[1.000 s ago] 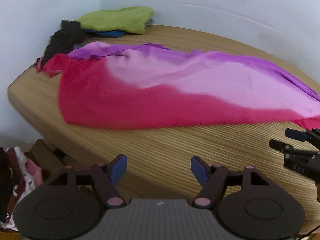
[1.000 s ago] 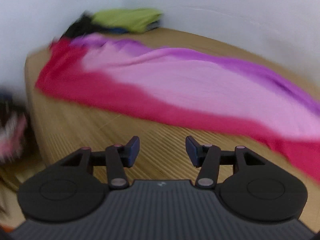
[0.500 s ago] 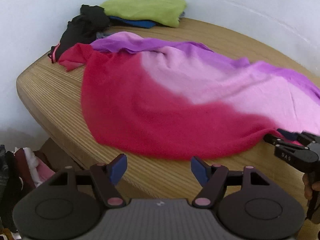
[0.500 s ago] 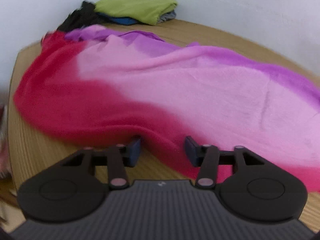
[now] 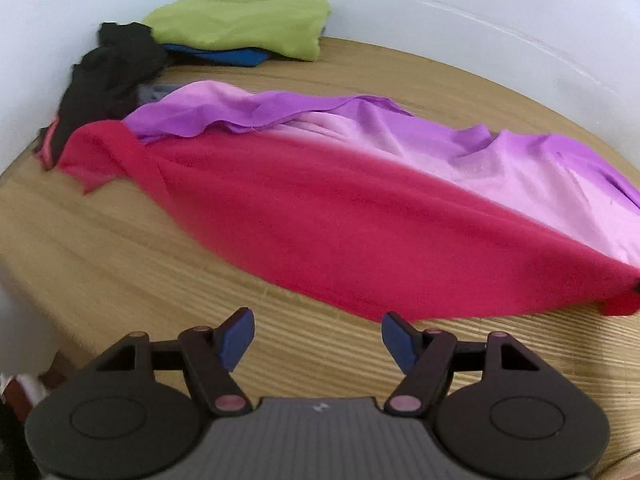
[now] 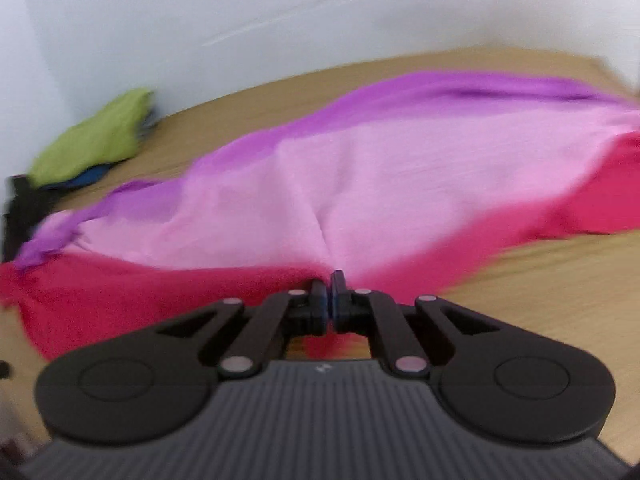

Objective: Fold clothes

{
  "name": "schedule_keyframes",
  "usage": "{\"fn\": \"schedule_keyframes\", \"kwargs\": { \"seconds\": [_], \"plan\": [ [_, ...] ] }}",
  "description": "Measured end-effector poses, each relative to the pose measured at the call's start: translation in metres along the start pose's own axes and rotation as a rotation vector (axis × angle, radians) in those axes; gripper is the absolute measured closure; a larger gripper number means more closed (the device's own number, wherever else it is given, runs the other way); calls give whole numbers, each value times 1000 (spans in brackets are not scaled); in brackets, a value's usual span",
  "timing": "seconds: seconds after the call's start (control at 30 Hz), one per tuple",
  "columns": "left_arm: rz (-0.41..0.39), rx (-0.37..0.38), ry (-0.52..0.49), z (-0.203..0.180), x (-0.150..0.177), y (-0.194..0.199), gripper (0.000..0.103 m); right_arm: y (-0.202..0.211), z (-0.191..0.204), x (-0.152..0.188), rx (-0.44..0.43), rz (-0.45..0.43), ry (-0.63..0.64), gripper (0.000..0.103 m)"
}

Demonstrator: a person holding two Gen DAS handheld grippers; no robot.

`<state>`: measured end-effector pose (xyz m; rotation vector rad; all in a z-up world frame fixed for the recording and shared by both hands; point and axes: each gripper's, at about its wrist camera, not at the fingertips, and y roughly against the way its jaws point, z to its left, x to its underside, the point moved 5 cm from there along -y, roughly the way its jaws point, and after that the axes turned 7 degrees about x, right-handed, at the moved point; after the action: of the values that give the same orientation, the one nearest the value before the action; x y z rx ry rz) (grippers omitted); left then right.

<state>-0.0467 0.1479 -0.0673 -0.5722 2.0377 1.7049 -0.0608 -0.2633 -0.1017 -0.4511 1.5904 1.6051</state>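
Note:
A red, pink and purple cloth (image 5: 340, 200) lies spread and rumpled across the wooden table (image 5: 120, 248). My left gripper (image 5: 316, 338) is open and empty, just short of the cloth's red near edge. My right gripper (image 6: 330, 300) is shut on the red near edge of the cloth (image 6: 380, 184), which bunches into a crease at the fingertips. In the left wrist view that pinched edge is lifted slightly at the far right.
A folded green garment (image 5: 240, 26) on a blue one (image 5: 224, 56) sits in the far corner by the white walls, also in the right wrist view (image 6: 92, 140). A black garment (image 5: 108, 80) is heaped beside it. Other clothes show below the table's left edge (image 5: 24, 392).
My right gripper has closed on the cloth's red edge and lifted it slightly. My left gripper has moved closer to the cloth and stays open.

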Motion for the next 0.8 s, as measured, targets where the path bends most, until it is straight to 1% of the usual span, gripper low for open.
{"fn": "schedule_keyframes", "kwargs": {
  "seconds": [0.1,0.17,0.27,0.3,0.33,0.4,0.43,0.47,0.5,0.53,0.57,0.6,0.63,0.77,0.8],
  "plan": [
    [10,59,-24,9,-6,-6,30,33,-30,8,151,-50,-91,98],
    [3,80,-53,13,-8,-8,30,52,-54,10,289,-91,-117,98],
    [1,98,-74,15,-12,-11,30,70,-96,7,492,-119,-165,98],
    [2,105,-77,16,-13,-13,30,76,-110,4,561,-119,-183,98],
    [2,99,-77,18,-16,-15,30,78,-121,2,621,-97,-181,95],
    [2,74,-70,24,-23,-20,30,80,-131,-3,690,-40,-158,93],
    [2,61,-66,27,-26,-23,30,81,-131,-7,720,-33,-146,90],
    [2,49,-63,30,-29,-25,30,84,-122,-13,753,-62,-123,89],
    [6,37,-59,35,-34,-27,30,86,-112,-19,780,-95,-98,77],
    [6,28,-60,39,-40,-29,30,86,-96,-27,786,-133,-68,65],
    [-4,14,-67,44,-46,-29,30,84,-80,-35,773,-167,-36,61],
    [-17,-10,-74,48,-52,-29,30,77,-60,-41,706,-186,2,57],
    [-25,-36,-77,52,-58,-30,30,69,-38,-46,627,-196,40,59],
    [-36,-65,-53,73,-66,-30,30,21,77,-43,177,-111,178,59],
    [-38,-71,-46,78,-68,-30,30,12,106,-37,56,-72,215,59]
  ]
}}
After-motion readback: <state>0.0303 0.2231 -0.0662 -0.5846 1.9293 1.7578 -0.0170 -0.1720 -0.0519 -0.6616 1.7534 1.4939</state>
